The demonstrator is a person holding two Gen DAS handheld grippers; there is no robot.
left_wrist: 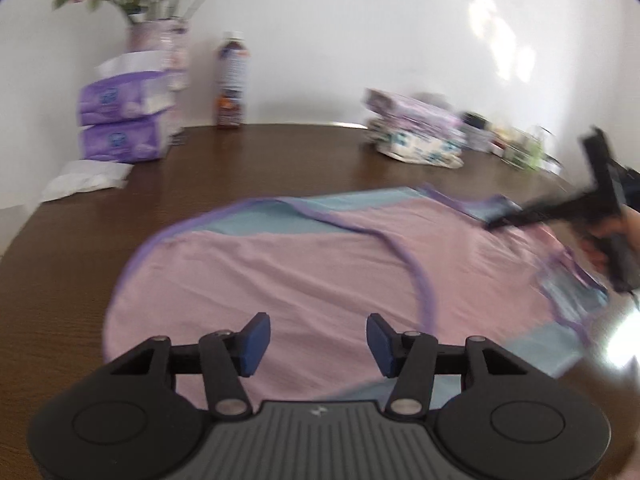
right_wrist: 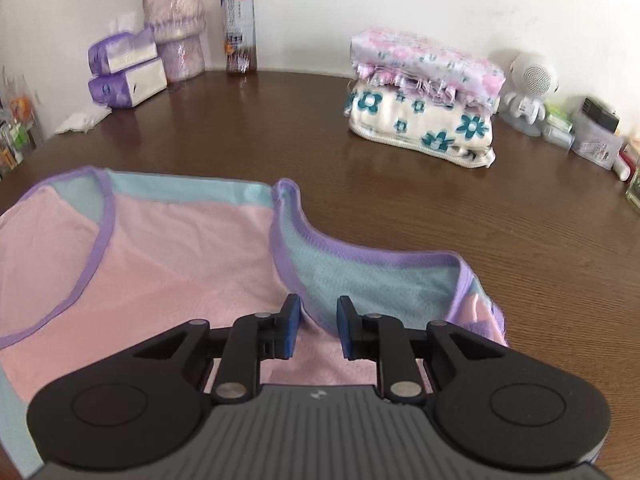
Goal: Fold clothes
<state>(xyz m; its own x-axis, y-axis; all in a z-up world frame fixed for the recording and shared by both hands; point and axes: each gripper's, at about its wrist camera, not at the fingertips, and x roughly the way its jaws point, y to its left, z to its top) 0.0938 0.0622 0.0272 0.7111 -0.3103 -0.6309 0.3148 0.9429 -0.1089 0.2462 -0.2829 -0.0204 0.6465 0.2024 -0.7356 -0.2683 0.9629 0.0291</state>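
One pink garment [right_wrist: 168, 264] with blue panels and purple trim lies spread on the desk [right_wrist: 440, 220], under and ahead of both tongs. The left tongs [left_wrist: 318, 338] hover wide open, holding nothing. The right tongs [right_wrist: 318, 326] stand partly open, straddling the blue armhole edge without clamping it. To fold cleanly, I judge each should pinch a trimmed edge and move together. Beyond the right tongs: two folded cloths [right_wrist: 424, 104] stacked, one bottle [right_wrist: 239, 28], two tissue packs [right_wrist: 126, 70].

Pink garment [right_wrist: 168, 256], pale blue panels, purple trim, on a dark brown table [right_wrist: 520, 240]; behind, cream folded cloth [right_wrist: 424, 128] with teal flowers under pink florals.
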